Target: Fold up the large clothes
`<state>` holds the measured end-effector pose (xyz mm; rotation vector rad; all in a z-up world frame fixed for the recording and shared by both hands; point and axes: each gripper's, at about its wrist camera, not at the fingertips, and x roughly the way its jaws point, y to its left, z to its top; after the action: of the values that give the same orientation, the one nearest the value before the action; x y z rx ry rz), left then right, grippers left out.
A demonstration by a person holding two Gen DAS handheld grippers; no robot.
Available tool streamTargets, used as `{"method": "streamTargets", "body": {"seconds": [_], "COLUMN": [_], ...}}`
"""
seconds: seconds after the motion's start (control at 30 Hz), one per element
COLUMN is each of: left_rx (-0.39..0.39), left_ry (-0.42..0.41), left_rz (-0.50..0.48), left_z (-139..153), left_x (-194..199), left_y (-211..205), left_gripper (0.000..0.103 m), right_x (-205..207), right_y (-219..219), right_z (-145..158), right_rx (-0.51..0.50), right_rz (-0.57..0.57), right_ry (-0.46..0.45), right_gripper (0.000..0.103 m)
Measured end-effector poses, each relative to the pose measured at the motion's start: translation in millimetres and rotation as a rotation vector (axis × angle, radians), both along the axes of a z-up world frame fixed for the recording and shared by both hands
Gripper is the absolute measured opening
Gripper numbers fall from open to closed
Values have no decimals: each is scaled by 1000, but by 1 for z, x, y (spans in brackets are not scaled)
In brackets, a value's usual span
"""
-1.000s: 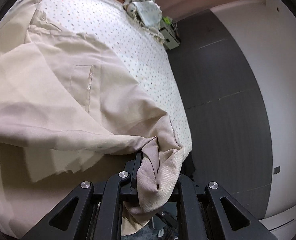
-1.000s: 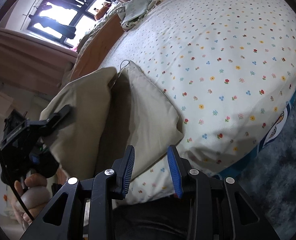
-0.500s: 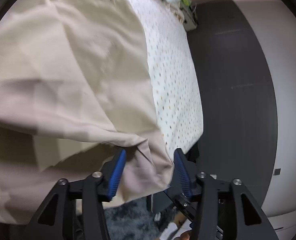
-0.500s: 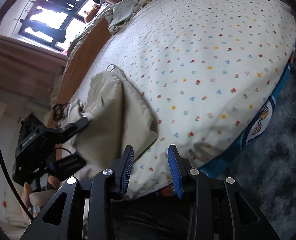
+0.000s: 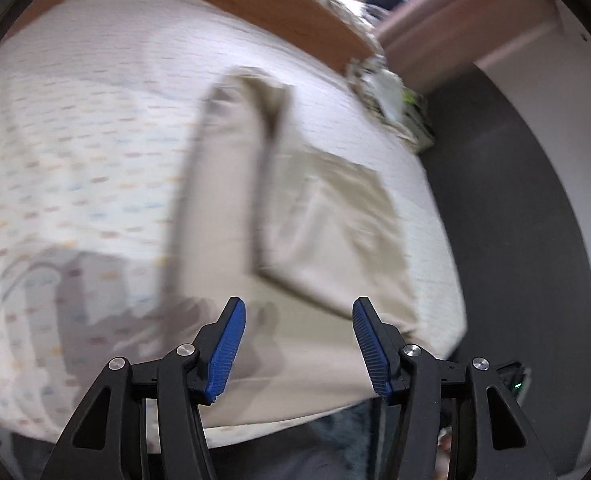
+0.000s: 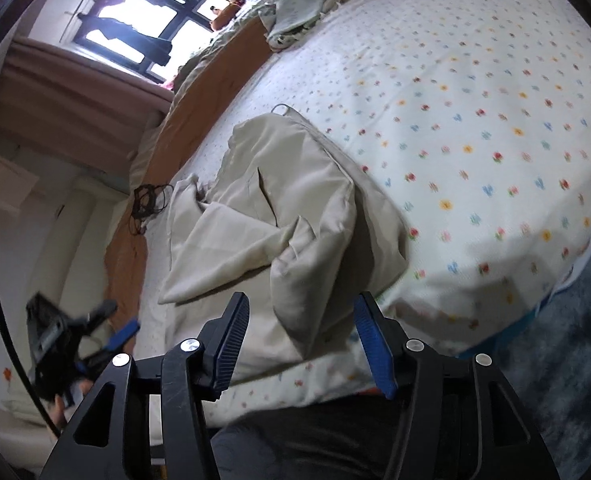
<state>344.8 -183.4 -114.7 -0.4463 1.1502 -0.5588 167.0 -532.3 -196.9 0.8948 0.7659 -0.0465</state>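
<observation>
A large beige garment (image 6: 295, 216) lies loosely folded on the flower-print bed sheet (image 6: 475, 120), near the bed's front edge. My right gripper (image 6: 301, 340) hovers just over the garment's near corner with its jaws opening; the cloth shows between the blue pads (image 6: 231, 340) but they do not press it. In the blurred left wrist view the garment (image 5: 327, 220) lies flat ahead, and my left gripper (image 5: 297, 344) stands open over its near edge with nothing held. The left gripper (image 6: 75, 336) also shows at the lower left of the right wrist view.
A heap of pale cloth (image 6: 295, 20) sits at the far end of the bed by the wooden rail (image 6: 199, 120). A dark cable (image 6: 147, 204) lies near that rail. A grey rug (image 6: 575, 380) covers the floor beside the bed, and dark flooring (image 5: 515, 240) lies beyond.
The left gripper let go of the garment corner, opened and swung away across the bed. The raised cloth dropped into a fold on the sheet. The right gripper's jaws spread wider.
</observation>
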Motion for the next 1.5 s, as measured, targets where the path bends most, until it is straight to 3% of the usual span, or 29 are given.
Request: {"method": "streamTargets", "body": {"seconds": [0.1, 0.3, 0.5, 0.8, 0.9, 0.97, 1.07, 1.13, 1.2, 1.4, 1.5], "left_rx": [32, 57, 57, 54, 44, 35, 39, 26, 9, -10, -16], "left_ry": [41, 123, 116, 107, 106, 103, 79, 62, 49, 52, 53], "left_rz": [32, 33, -4, -10, -8, -4, 23, 39, 54, 109, 137], "left_z": [-23, -60, -63, -73, -76, -75, -68, -63, -58, -56, -55], "left_x": [0, -14, -20, -16, -16, -16, -17, -17, -17, -9, -6], "left_y": [17, 20, 2, -6, -3, 1, 12, 20, 30, 60, 73], "left_gripper": [57, 57, 54, 54, 54, 54, 54, 54, 54, 54, 54], "right_x": [15, 35, 49, 13, 6, 4, 2, 3, 7, 56, 85], "right_y": [-2, -13, -29, -34, -29, -24, -17, -13, -5, 42, 81], "right_z": [-6, -15, -14, -44, -41, -31, -5, 11, 29, 54, 56], "right_rx": [-15, 1, -2, 46, 23, -35, -176, -235, -301, -409, -439], "right_rz": [11, -6, -23, -87, -86, -91, -113, -111, -95, 104, 235], "right_ry": [21, 1, -14, 14, 30, 57, 95, 75, 66, 44, 38], "right_gripper": [15, 12, 11, 9, 9, 11, 34, 56, 65, 66, 74]}}
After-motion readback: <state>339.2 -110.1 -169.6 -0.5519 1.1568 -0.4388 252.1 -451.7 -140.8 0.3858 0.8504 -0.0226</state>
